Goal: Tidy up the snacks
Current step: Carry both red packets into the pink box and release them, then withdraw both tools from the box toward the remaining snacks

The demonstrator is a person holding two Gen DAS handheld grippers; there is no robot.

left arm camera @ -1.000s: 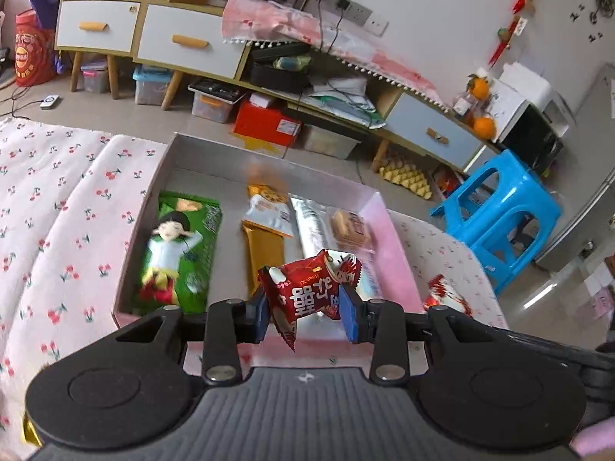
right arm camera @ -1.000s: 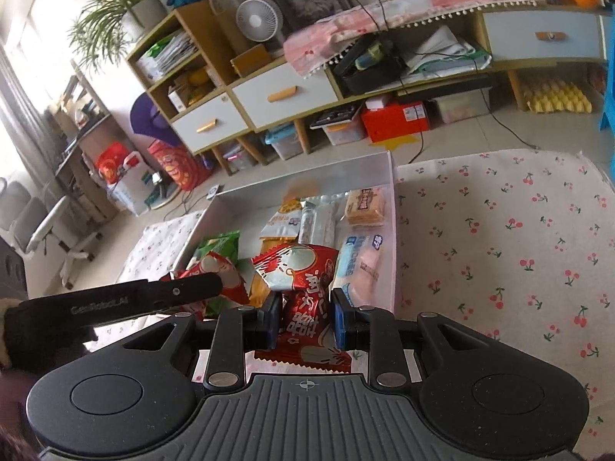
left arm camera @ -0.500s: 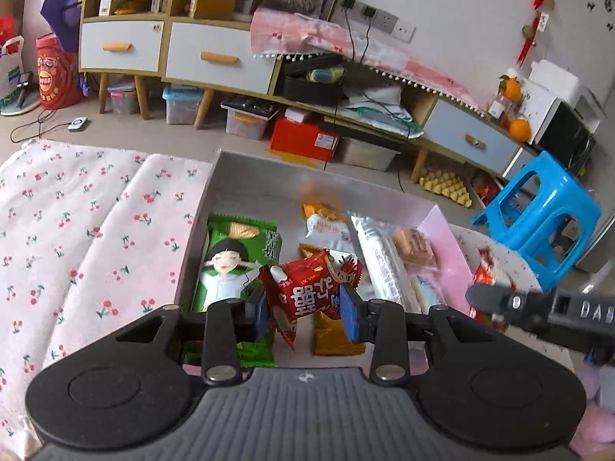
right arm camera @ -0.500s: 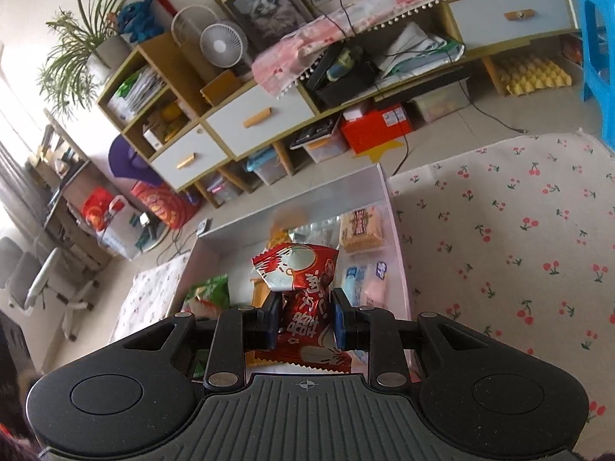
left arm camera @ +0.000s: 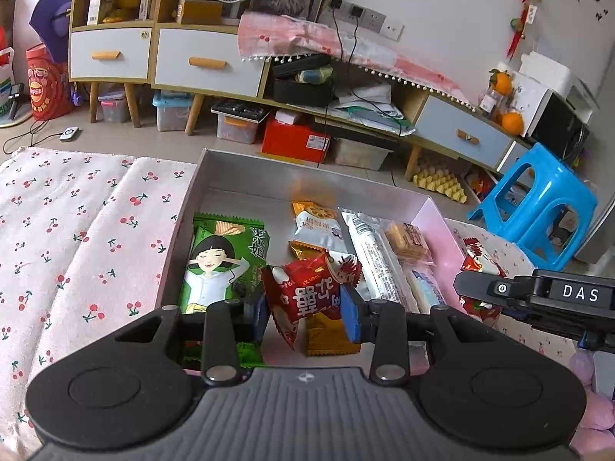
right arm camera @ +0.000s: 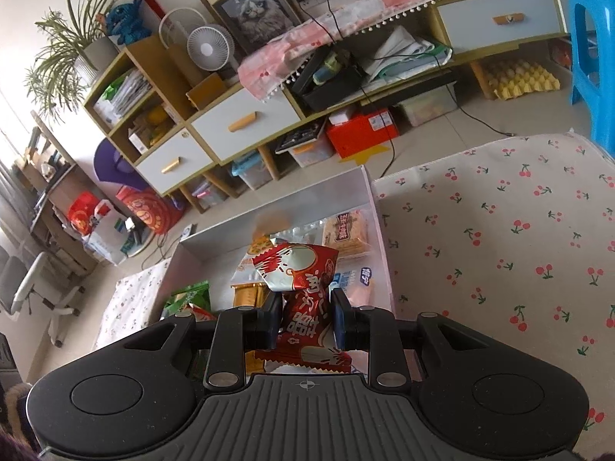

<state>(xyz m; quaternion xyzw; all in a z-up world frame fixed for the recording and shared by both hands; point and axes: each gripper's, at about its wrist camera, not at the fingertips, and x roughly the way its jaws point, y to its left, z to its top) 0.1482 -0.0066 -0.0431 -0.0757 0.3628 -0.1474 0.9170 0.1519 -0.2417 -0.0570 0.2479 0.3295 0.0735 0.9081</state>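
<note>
Both tongs (left arm camera: 309,309) (right arm camera: 305,320) nearly closed, each around a red snack packet (left arm camera: 307,294) (right arm camera: 303,288).

Snack packets (left arm camera: 226,265) lie side by side in the box (left arm camera: 246,176) on the cloth (left arm camera: 77,230)

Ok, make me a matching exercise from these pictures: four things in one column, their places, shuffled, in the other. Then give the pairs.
Things
1. small red candy packet with white characters
2. green snack bag showing a cartoon woman
3. bright blue plastic stool
4. larger red and white snack packet

Places
A. on the floor beyond the table
B. between the left hand-held gripper's pads
C. between the right hand-held gripper's pads
D. flat in the left of the shallow silver box

Pairs: 1-B, 2-D, 3-A, 4-C
</note>
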